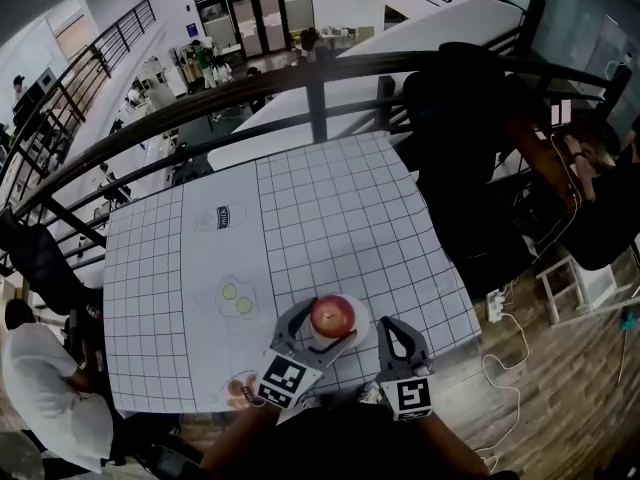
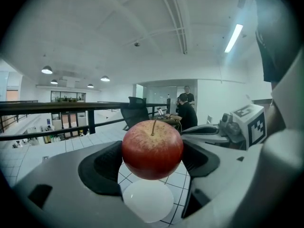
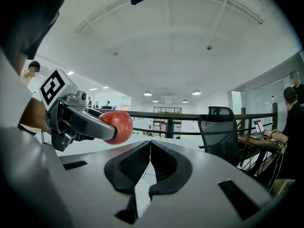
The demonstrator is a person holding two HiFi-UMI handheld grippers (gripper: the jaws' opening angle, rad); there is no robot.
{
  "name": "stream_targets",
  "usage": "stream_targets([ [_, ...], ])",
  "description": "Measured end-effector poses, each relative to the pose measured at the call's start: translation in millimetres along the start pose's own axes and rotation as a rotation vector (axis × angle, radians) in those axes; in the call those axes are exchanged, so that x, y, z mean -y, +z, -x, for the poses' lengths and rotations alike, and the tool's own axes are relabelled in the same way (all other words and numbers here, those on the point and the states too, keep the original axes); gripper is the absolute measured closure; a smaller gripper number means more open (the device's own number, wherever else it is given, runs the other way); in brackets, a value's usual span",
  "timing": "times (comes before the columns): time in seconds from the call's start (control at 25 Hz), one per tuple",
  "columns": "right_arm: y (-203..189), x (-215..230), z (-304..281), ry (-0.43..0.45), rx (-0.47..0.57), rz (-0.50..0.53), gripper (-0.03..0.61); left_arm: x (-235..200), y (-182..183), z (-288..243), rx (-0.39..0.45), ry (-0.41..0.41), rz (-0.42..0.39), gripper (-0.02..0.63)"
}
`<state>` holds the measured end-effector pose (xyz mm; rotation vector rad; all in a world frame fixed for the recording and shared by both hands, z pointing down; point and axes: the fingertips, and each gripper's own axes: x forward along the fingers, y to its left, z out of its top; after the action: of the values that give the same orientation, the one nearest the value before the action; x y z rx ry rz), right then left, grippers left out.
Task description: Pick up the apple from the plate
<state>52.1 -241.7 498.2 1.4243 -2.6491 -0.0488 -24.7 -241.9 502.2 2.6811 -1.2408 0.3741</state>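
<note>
Between the fingers of our left gripper sits the apple, pinched on its two sides with its stem pointing up. It is round, so it has no long axis to line up. The white plate shows directly beneath it with grid squares visible between them, so we judge the apple to be just clear of the plate, with straight up as the way out. Our right gripper hangs just beside it on the right, fingers pressed together on nothing. The bench carries a gridded white sheet, flat and bare around the plate. Beyond it runs a dark railing over an open office floor, with a person seated at a desk.
</note>
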Motion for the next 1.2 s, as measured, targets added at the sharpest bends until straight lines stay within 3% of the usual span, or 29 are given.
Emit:
stream_targets([
  [0.4, 22.2, -6.2, 1.0, 0.015, 0.076, 0.029, 0.555, 4.0, -1.7, 2.9, -0.003, 0.009, -0.009, 0.225],
  [1.2, 27.5, -3.9, 1.2, -0.007, 0.09, 0.004, 0.555, 4.7, -5.9, 4.2, -0.019, 0.002, -0.018, 0.225],
])
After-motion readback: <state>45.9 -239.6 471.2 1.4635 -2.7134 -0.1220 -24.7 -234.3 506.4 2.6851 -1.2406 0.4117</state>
